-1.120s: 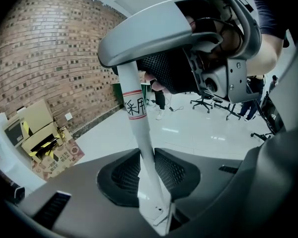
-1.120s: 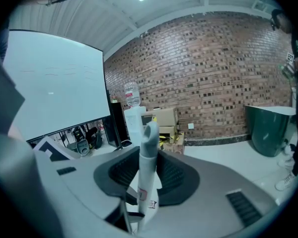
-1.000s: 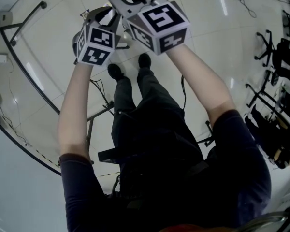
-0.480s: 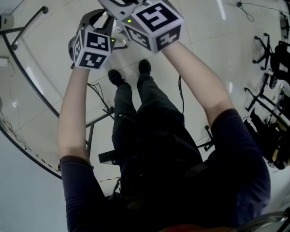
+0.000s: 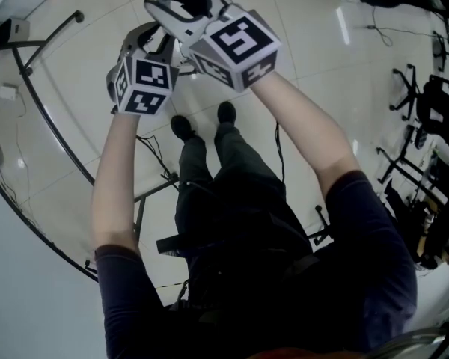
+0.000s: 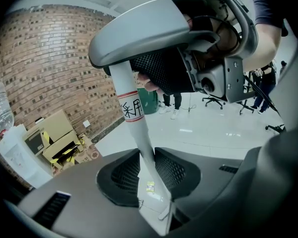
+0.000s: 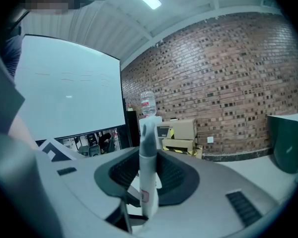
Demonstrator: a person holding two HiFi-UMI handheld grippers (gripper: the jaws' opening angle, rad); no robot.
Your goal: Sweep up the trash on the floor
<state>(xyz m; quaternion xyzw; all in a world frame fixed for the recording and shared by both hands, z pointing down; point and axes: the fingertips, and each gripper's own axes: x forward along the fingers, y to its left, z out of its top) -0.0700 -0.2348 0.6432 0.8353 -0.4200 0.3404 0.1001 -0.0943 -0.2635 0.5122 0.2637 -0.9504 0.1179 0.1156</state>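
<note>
The left gripper (image 6: 148, 175) and right gripper (image 7: 148, 180) have swung, with the white pole (image 6: 134, 118) both clamp, slightly toward the head view's left edge. A wider strip of floor (image 5: 202, 103) now separates their marker cubes (image 5: 239, 43) from the person's shoes (image 5: 183, 127).

Navy short-sleeved shirt (image 5: 374, 260), black trousers (image 5: 232, 170), black shoes (image 5: 182, 127). Left tool (image 6: 146, 170) and right tool (image 7: 148, 175): grey shells, black mesh pads (image 6: 121, 175), each with a cube (image 5: 236, 43) of black-and-white square markers.
</note>
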